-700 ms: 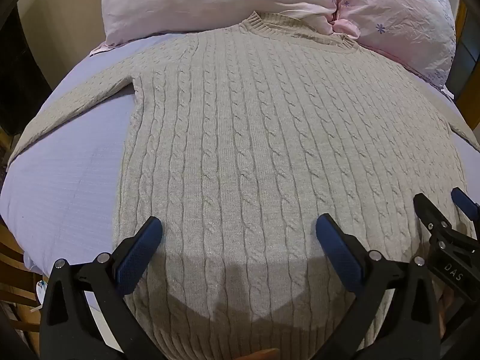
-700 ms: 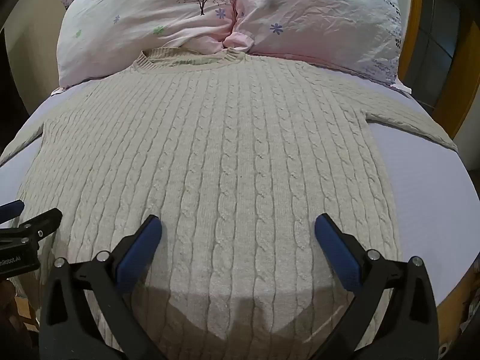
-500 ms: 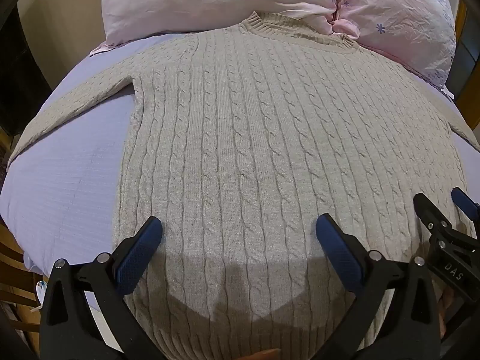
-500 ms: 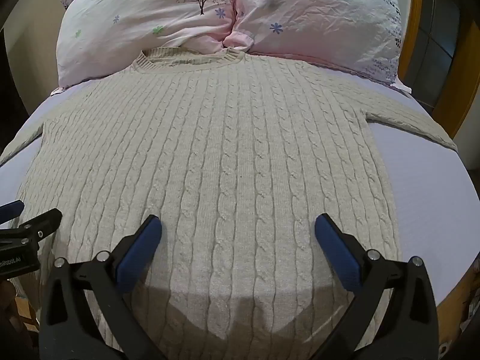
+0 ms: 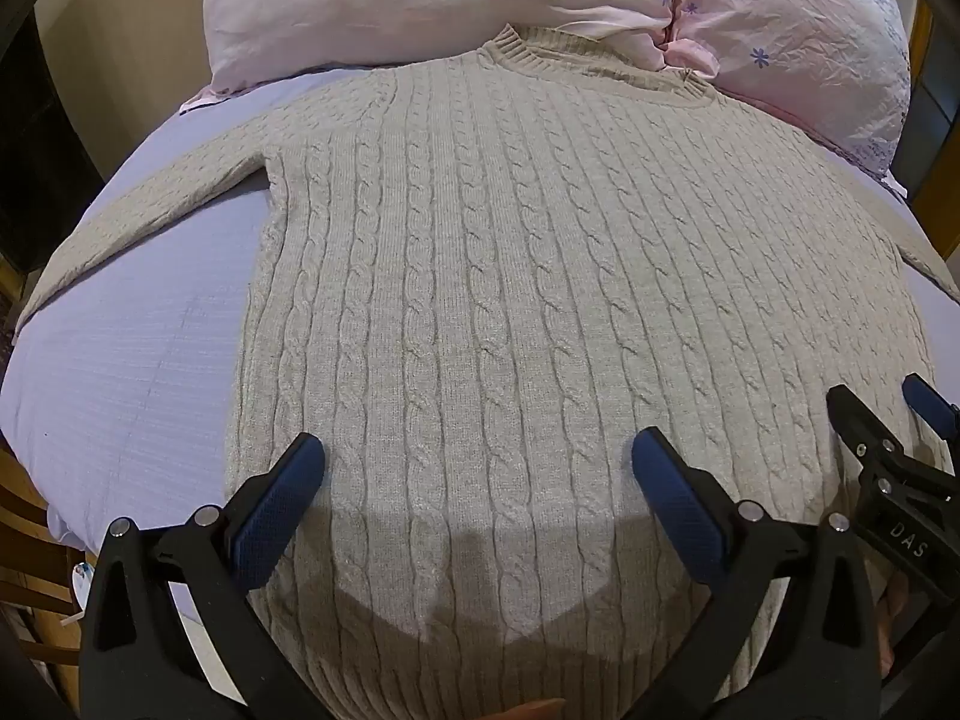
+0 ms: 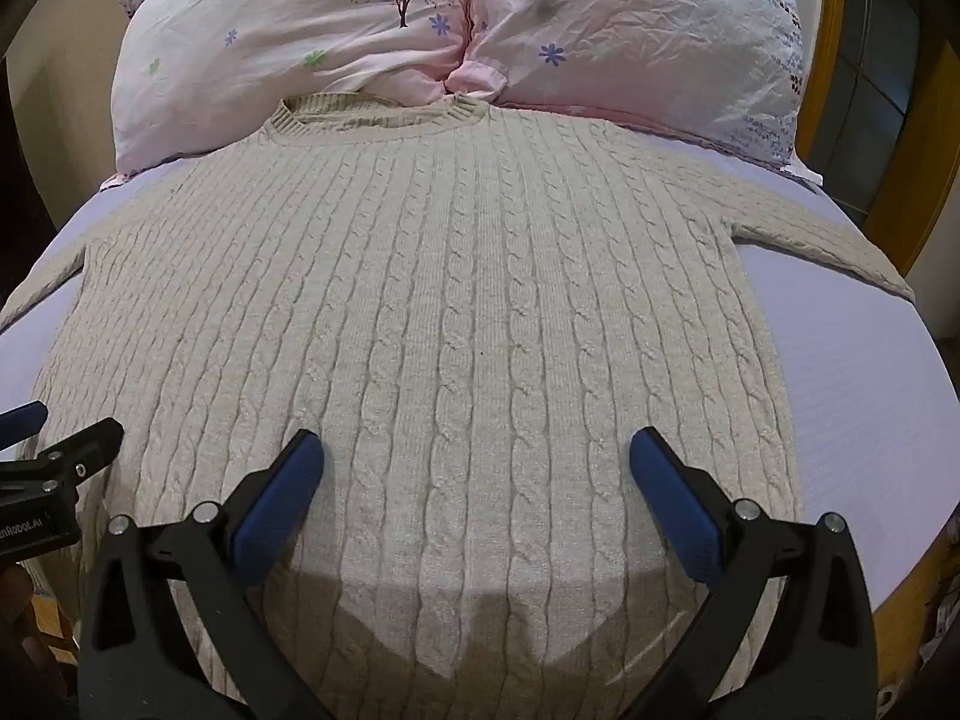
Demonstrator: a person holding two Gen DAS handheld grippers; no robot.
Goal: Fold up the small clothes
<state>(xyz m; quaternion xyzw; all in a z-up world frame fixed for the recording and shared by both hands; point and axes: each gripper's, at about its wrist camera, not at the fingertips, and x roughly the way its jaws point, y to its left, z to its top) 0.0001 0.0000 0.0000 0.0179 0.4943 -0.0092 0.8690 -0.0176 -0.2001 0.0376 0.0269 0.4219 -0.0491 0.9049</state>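
Note:
A beige cable-knit sweater (image 5: 540, 300) lies flat and face up on a lavender bed sheet (image 5: 138, 372), collar toward the pillows, sleeves spread out to both sides. It also fills the right wrist view (image 6: 468, 330). My left gripper (image 5: 477, 468) is open and empty, hovering over the sweater's lower left part. My right gripper (image 6: 477, 468) is open and empty over the lower right part. The right gripper's fingers (image 5: 864, 438) show at the right edge of the left wrist view, and the left gripper's fingers (image 6: 72, 450) show at the left edge of the right wrist view.
Two pink floral pillows (image 6: 300, 42) (image 6: 648, 30) lie at the head of the bed, touching the sweater's collar. A wooden bed frame (image 6: 912, 588) runs along the right side. Bare sheet (image 6: 852, 408) lies right of the sweater.

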